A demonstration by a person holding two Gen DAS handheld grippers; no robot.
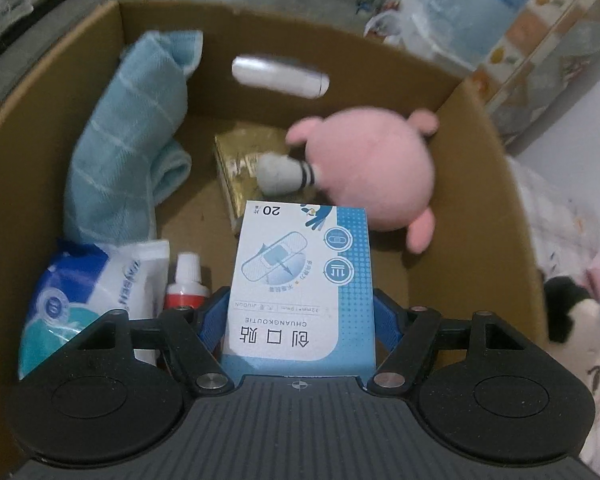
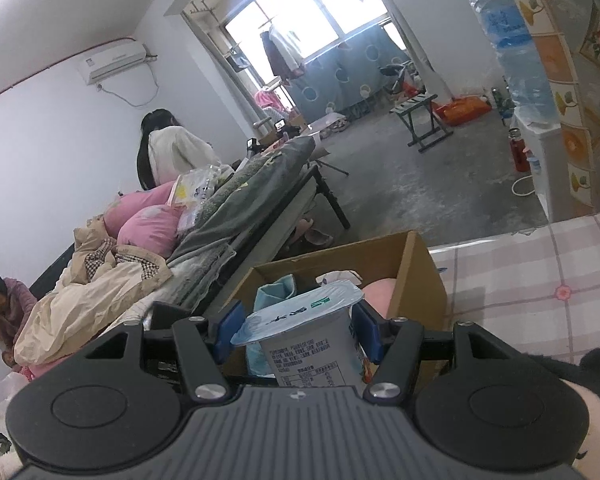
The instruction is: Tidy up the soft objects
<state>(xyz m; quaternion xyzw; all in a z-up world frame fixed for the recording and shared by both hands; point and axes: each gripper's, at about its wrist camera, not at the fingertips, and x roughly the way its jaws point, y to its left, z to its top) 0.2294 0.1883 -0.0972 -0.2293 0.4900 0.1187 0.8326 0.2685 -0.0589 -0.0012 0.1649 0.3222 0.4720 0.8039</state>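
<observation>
- Looking at the box (image 1: 480, 152), it's filling up: blue towel (image 1: 128, 136) along the left wall, pink plush (image 1: 372, 168) toward the right wall, a small sock (image 1: 284, 174) touching the plush, over a gold packet (image 1: 240, 152).
- Near-left corner has a wipes pack (image 1: 84, 292) and a little red bottle (image 1: 187, 284) just beside it.
- Left tool (image 1: 300, 312) is clamped on a plaster box (image 1: 300, 280), held over the near edge of the box, not let go yet.
- Right tool (image 2: 296, 332) is closed around a yogurt cup (image 2: 312, 332), low beside the box on the bed (image 2: 540, 280) side.
- Neither held thing is really soft, so I'd guess they're getting sorted apart from the soft stuff, but can't tell whether they're going in or coming out.
- Still out: a black-and-white plush (image 1: 576, 320) on the bed by the right wall. Roughly past halfway, I'd say.
</observation>
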